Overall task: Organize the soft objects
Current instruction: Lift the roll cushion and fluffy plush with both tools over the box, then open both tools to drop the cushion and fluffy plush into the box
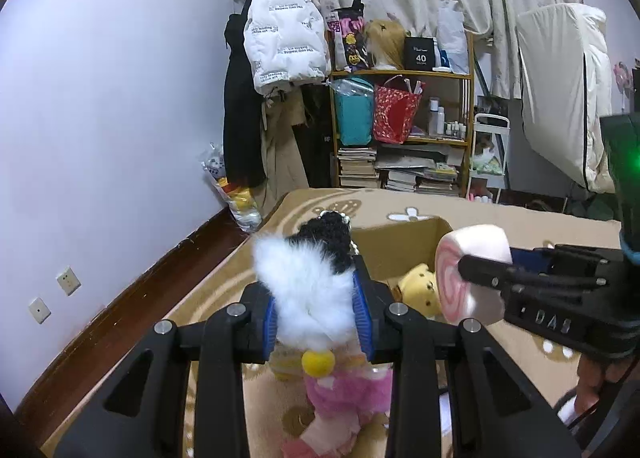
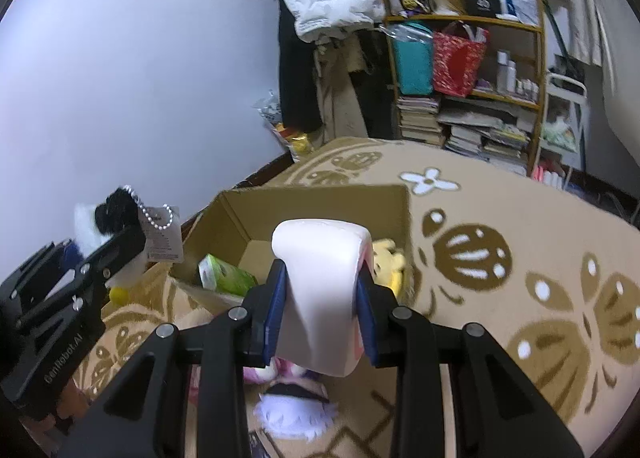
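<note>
My left gripper [image 1: 318,310] is shut on a fluffy white and black plush toy [image 1: 308,278] with a bead chain and tag, held above the rug left of an open cardboard box [image 1: 394,248]. My right gripper [image 2: 322,298] is shut on a pink swirl roll cushion [image 2: 320,290], held over the box's near edge; it also shows in the left wrist view [image 1: 468,270]. The box [image 2: 320,202] holds a yellow plush [image 2: 386,262] and a green tissue pack [image 2: 226,276]. A pink plush [image 1: 344,394] and a white-haired plush [image 2: 296,414] lie on the rug below.
A tan patterned rug [image 2: 520,258] covers the floor. A shelf [image 1: 400,118] with bags, books and bottles stands behind, with coats [image 1: 280,38] hanging to its left. A bag of toys [image 1: 236,194] leans on the wall. A white garment bag [image 1: 568,98] hangs at right.
</note>
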Demonstrator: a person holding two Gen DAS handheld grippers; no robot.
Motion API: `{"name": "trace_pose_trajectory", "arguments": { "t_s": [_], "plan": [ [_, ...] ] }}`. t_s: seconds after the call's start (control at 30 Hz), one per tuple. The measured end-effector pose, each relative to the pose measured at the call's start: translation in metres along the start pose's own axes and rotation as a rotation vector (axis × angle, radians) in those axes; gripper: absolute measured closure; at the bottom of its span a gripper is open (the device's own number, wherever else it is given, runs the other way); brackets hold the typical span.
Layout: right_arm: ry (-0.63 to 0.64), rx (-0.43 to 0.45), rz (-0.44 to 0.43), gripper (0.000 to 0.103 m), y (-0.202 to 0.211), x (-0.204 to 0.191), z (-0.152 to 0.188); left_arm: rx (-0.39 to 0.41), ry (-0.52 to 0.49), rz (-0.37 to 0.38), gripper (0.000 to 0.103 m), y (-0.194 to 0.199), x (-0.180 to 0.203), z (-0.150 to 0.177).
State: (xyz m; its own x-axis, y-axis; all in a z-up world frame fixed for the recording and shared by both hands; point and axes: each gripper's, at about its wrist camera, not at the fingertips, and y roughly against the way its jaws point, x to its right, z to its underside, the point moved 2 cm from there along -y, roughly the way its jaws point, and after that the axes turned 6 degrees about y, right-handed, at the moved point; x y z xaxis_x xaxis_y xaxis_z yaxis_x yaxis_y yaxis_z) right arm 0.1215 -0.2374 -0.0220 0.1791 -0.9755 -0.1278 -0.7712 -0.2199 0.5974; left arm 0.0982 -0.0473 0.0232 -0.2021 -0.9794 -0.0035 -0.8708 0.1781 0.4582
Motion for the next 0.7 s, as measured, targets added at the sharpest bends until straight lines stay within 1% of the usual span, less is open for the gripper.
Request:
{"name": "trace_pose_trajectory", "arguments": {
  "t_s": [0.07, 0.2, 0.33, 0.47, 0.6, 0.67, 0.7],
  "plan": [
    [0.016, 0.006, -0.005, 0.068, -0.004, -0.003, -0.006, 0.009, -0.001, -0.009, 0.073, -0.004, 0.000, -0.010],
    [0.039, 0.021, -0.003, 0.068, -0.017, -0.004, -0.018, 0.040, 0.002, -0.002, 0.073, -0.013, 0.001, -0.031],
    [0.041, 0.030, -0.002, 0.067, -0.031, -0.003, -0.026, 0.026, 0.018, 0.004, 0.073, -0.030, 0.000, -0.041],
    [0.051, 0.027, -0.014, 0.066, -0.041, -0.001, -0.030, -0.024, 0.020, -0.001, 0.073, -0.047, -0.002, -0.035],
    [0.026, 0.023, -0.028, 0.064, -0.049, 0.004, -0.029, -0.081, 0.029, 0.013, 0.073, -0.064, -0.004, -0.024],
    [0.003, 0.010, -0.040, 0.062, -0.054, 0.007, -0.027, -0.109, 0.036, 0.032, 0.072, -0.073, -0.006, -0.017],
    [-0.003, 0.004, -0.046, 0.062, -0.056, 0.008, -0.025, -0.132, 0.049, 0.054, 0.072, -0.079, -0.007, -0.012]
  ]
}}
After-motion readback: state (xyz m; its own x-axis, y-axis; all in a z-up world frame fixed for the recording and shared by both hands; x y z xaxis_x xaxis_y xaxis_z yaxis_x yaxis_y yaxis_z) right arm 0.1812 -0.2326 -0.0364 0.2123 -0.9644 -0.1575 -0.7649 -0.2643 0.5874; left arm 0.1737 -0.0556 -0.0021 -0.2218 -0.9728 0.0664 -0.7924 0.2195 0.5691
